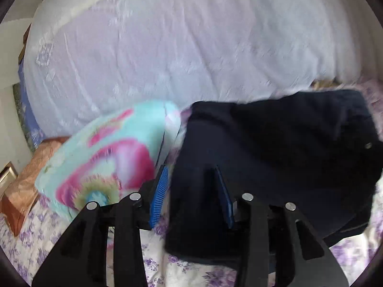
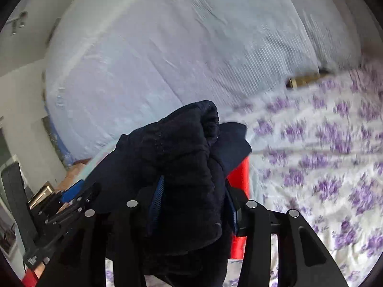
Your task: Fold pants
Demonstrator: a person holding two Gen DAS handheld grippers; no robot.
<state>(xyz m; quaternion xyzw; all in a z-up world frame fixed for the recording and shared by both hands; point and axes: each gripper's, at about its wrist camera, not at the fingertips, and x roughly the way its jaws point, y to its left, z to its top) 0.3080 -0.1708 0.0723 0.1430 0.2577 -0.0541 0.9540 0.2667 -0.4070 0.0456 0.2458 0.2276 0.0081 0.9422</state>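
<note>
The dark navy pants (image 1: 275,157) lie folded on the purple-flowered bedspread (image 1: 36,246), waistband with a button at the right. My left gripper (image 1: 191,193) is shut on the pants' near left edge, cloth between its blue pads (image 1: 159,196). In the right wrist view my right gripper (image 2: 194,198) is shut on a bunched wad of the same pants (image 2: 182,157), held above the bedspread (image 2: 323,167). The left gripper's body (image 2: 59,215) shows at the lower left.
A turquoise and pink flowered pillow (image 1: 107,157) lies just left of the pants. A copper cushion (image 1: 26,184) is at the far left. A white embroidered cover (image 1: 167,47) rises behind. A red object (image 2: 239,191) sits under the right gripper.
</note>
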